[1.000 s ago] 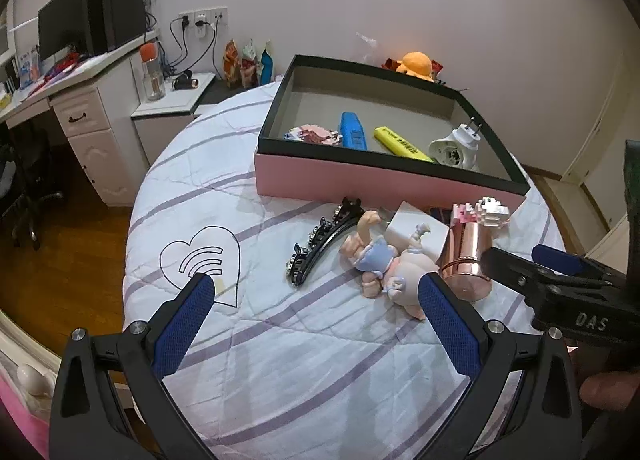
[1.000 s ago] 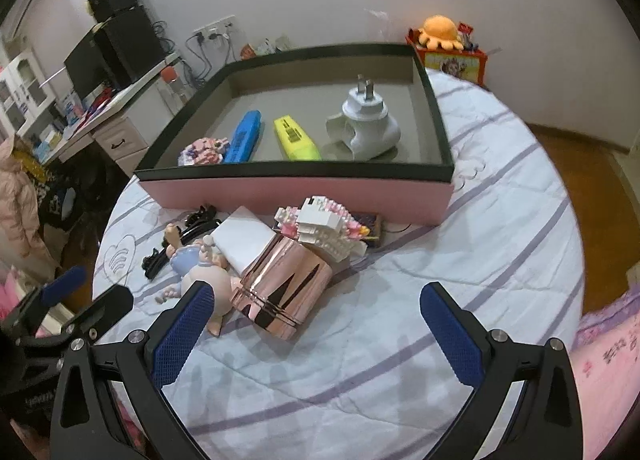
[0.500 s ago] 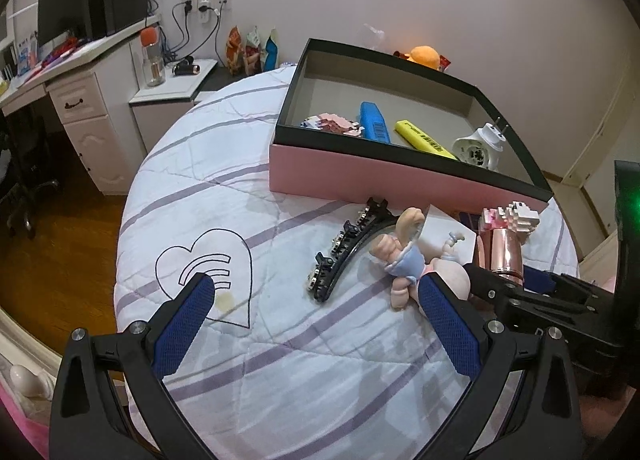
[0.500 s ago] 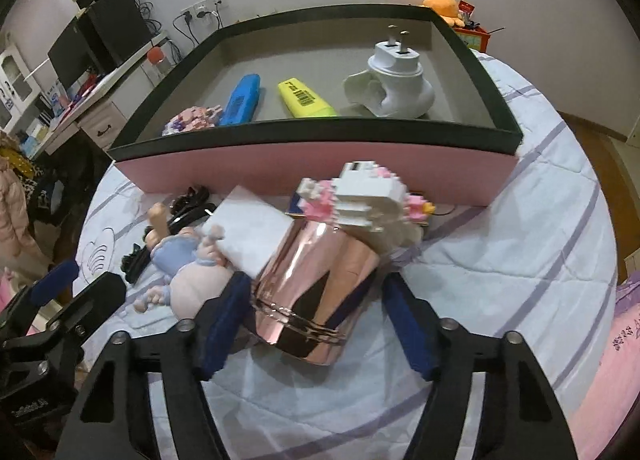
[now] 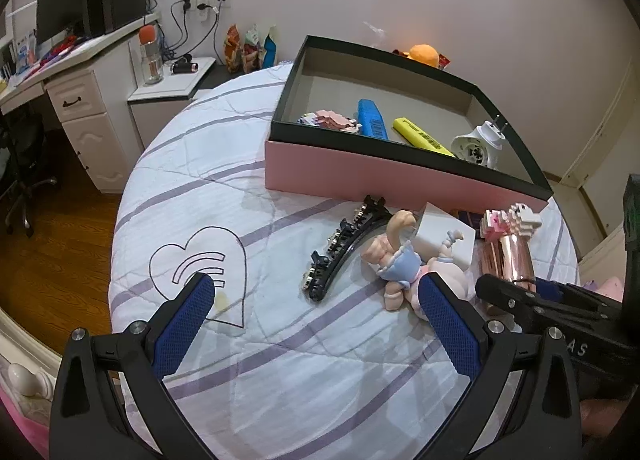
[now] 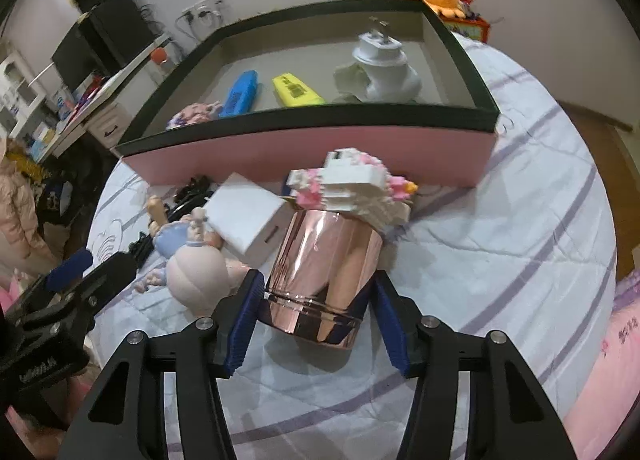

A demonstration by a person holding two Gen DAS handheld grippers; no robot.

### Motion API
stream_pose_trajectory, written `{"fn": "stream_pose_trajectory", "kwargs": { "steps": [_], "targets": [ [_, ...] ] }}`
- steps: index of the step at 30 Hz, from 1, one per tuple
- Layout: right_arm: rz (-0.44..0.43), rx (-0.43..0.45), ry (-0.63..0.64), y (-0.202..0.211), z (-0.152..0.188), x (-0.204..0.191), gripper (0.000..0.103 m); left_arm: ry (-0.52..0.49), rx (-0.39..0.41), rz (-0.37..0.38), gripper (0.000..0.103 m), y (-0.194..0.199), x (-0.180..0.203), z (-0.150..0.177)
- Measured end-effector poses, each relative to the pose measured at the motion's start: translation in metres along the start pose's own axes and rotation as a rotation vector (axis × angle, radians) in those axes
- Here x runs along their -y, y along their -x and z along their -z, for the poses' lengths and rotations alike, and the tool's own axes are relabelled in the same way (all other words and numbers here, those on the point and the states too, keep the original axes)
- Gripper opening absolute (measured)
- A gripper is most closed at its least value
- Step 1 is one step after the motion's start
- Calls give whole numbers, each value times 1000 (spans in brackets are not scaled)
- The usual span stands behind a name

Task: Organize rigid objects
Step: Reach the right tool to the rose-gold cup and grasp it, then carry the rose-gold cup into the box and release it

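Observation:
A rose-gold metal cylinder [image 6: 320,260] lies on the bedspread, tilted against a white-and-pink block figure [image 6: 352,188]. My right gripper [image 6: 316,296] straddles its near end; the jaws are closing and both blue pads touch its sides. Left of it lie a white box [image 6: 248,212] and a doll [image 6: 192,264]. In the left wrist view my left gripper [image 5: 316,300] hangs open over the cover, the doll [image 5: 400,260] beside its right finger and a black hair clip [image 5: 344,248] ahead. The pink box [image 5: 360,176] with a black rim stands behind.
The box holds a blue marker [image 5: 372,122], a yellow highlighter [image 5: 420,136], a white plug adapter [image 5: 478,144] and a pink block piece [image 5: 328,120]. A desk and nightstand [image 5: 168,80] stand far left. A heart print [image 5: 200,260] marks the cover.
The right gripper's jaws have come in from wide apart to the sides of the rose-gold cylinder, and it has moved closer to it. The left gripper stays open, hardly moved.

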State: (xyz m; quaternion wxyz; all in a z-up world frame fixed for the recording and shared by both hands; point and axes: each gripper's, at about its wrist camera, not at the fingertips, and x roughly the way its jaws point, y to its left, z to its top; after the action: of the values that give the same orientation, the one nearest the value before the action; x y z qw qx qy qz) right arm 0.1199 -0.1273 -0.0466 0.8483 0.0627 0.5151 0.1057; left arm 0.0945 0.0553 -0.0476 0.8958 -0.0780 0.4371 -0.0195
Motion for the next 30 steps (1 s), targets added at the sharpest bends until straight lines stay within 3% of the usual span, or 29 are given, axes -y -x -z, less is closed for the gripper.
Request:
{"fn": "stream_pose_trajectory", "kwargs": {
  "steps": [7, 11, 30],
  "targets": [
    [28, 8, -13, -9, -10, -1, 58, -9, 7, -10, 103, 4, 4, 1],
    [49, 12, 30, -11, -9, -6, 53, -11, 11, -17, 103, 4, 4, 0],
    [-37, 83, 66, 41, -2, -3, 49, -59, 50, -1, 103, 17, 28, -10]
  ]
}}
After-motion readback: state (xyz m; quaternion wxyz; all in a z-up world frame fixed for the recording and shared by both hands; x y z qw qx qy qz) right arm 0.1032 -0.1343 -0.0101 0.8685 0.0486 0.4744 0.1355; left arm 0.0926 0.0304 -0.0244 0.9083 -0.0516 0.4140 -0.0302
